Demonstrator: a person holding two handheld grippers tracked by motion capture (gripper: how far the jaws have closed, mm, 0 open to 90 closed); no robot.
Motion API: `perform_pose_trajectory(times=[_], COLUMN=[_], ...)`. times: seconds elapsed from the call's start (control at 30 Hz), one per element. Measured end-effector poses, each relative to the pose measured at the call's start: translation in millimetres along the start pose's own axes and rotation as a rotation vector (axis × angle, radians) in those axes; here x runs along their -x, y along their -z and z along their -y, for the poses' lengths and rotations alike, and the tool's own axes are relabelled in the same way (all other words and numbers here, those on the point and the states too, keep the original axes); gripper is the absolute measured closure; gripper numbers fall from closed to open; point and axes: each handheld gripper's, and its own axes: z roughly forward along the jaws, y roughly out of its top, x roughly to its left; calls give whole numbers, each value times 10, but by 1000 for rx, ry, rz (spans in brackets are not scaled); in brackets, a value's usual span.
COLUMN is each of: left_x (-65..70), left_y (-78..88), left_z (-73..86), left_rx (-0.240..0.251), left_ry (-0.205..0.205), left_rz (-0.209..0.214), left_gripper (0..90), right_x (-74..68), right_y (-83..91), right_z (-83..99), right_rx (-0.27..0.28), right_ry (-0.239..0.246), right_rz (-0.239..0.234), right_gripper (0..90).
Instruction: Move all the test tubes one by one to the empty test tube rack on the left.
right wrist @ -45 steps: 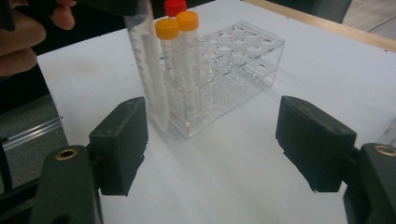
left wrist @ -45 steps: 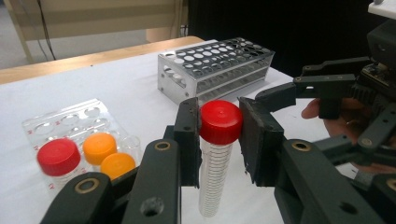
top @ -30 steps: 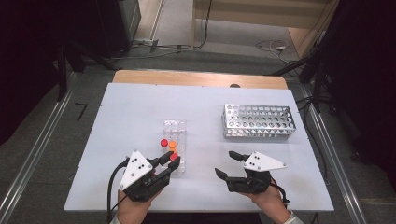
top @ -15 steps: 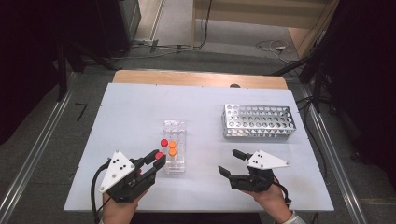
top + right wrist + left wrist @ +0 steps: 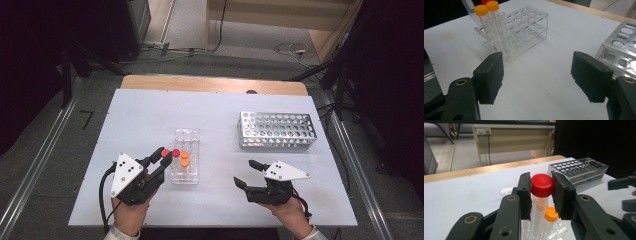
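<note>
My left gripper (image 5: 164,156) is shut on a red-capped clear tube (image 5: 164,153), held upright at the left side of a clear plastic rack (image 5: 187,177). In the left gripper view both pads press the red cap of the tube (image 5: 542,185), and the tube's lower end is hidden among the rack's walls. Two orange-capped tubes (image 5: 184,158) and another red-capped tube (image 5: 176,152) stand in that rack. My right gripper (image 5: 245,173) rests near the table's front edge, open, with nothing between its jaws (image 5: 537,72).
A metal tube rack (image 5: 277,131) with many round holes stands at the back right of the white table (image 5: 150,115). Bare table lies between the two racks and in front of the right gripper. A wooden edge (image 5: 210,84) runs along the table's far side.
My left hand has shifted left, and its jaws with the red-capped tube now sit a little farther along the clear rack's left side. The right gripper has stayed put.
</note>
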Motion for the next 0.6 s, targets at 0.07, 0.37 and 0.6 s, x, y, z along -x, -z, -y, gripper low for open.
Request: perform_pose_trajectory(times=[0.07, 0.37, 0.6], left_x=[11, 59, 69], left_y=[-37, -168, -197], left_z=[25, 199, 249], left_rx=[-16, -82, -100], left_ry=[-9, -27, -21], left_rz=[3, -9, -8], left_gripper=[700, 692, 597], right_x=[3, 0, 3], right_y=[3, 6, 3], right_z=[1, 1, 5], right_rx=[1, 1, -2], right_ry=[3, 7, 4], right_rz=[0, -2, -2], right_gripper=[250, 250, 250])
